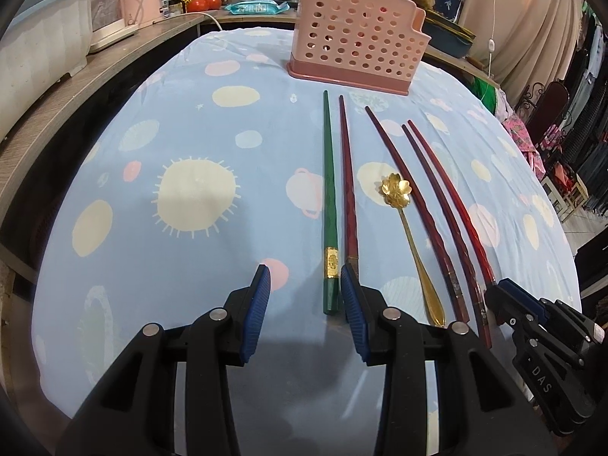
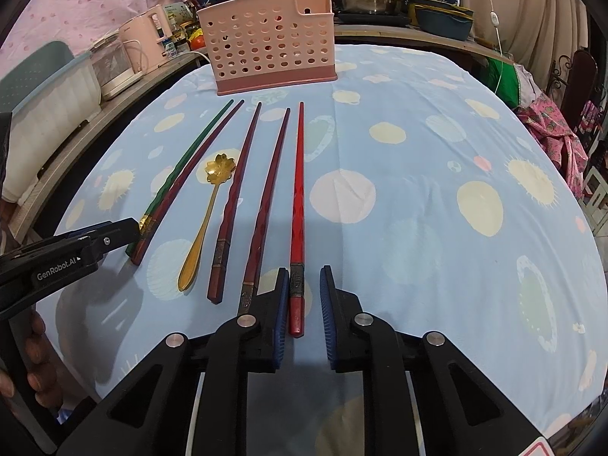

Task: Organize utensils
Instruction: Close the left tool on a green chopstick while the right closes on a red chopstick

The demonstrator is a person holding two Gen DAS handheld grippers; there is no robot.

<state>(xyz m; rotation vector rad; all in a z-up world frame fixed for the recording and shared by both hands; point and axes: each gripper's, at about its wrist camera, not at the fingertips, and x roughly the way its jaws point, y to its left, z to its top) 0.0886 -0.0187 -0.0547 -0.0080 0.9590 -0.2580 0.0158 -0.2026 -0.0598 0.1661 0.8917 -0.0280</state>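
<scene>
A table under a pale blue cloth [image 2: 418, 144] with cream and pink spots carries a pink perforated holder [image 2: 271, 43] at twelve o'clock. Below it lie a green chopstick [image 2: 190, 152], four red chopsticks [image 2: 298, 190] and a gold flower-bowled spoon [image 2: 211, 205], fanned toward six.

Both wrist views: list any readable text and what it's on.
"GenRobot.AI": on the left gripper body, seen in the right wrist view.
"DAS": on the right gripper body, seen in the left wrist view; may be cut off.
Gold band on the green chopstick: marks too small to read.
Bottle labels on the back counter: too blurred.
</scene>
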